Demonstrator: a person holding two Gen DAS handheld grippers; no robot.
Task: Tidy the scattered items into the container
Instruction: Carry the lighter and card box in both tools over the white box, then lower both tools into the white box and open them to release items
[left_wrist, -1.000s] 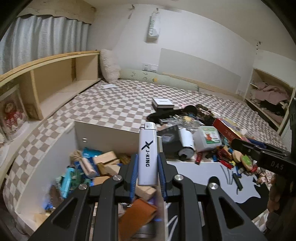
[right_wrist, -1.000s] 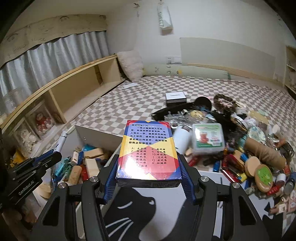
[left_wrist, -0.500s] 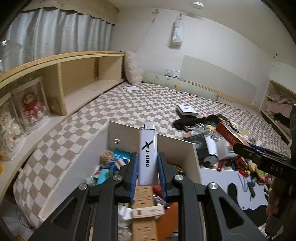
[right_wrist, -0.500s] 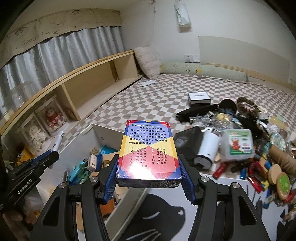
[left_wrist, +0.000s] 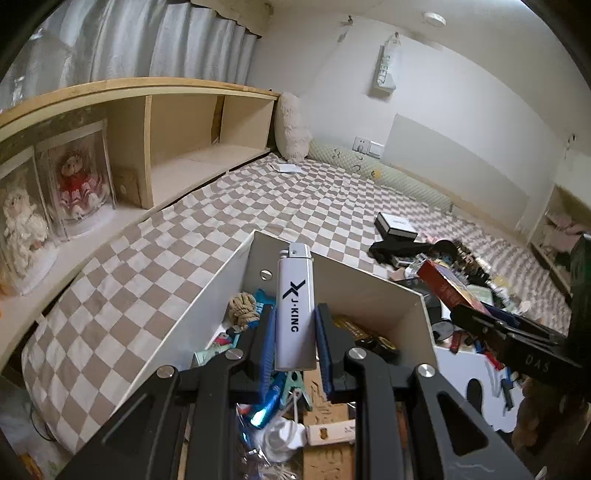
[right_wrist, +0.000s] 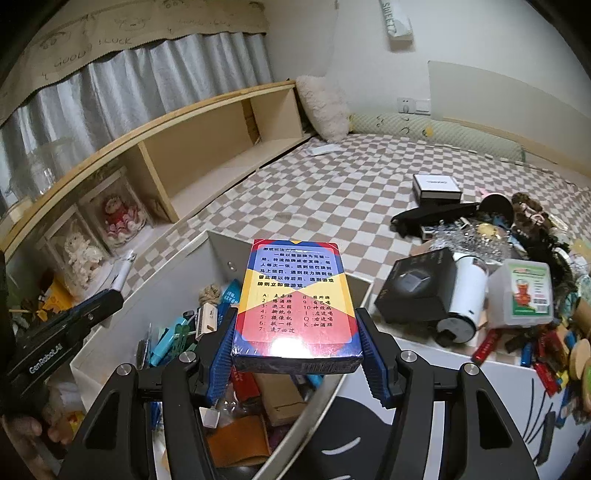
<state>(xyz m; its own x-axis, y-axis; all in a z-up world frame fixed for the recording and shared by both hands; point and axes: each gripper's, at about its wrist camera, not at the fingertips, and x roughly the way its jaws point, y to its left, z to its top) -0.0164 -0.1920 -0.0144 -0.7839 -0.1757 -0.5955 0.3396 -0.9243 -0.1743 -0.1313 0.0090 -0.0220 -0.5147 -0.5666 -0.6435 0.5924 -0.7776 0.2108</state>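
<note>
Bed (left_wrist: 229, 206) with checkered cover carries everything. White open container (right_wrist: 173, 273) sits on it, its far wall toward the pillow (right_wrist: 325, 107), already part full: rope knot (left_wrist: 243, 308), teal clips, a tan leather piece (right_wrist: 240, 439), small boxes. Pile of scattered items (right_wrist: 517, 280) lies just beside the container's right wall: black box, white tumbler, clear lidded tub, red and blue bits. Right claw (right_wrist: 297, 354) clamped on a card box (right_wrist: 297, 299), blue-red-yellow with printed text, held flat above the container's right half. Left claw (left_wrist: 295, 347) clamped on a white lighter (left_wrist: 295, 310) marked J-KING, upright, cap up, above the container's middle.
</note>
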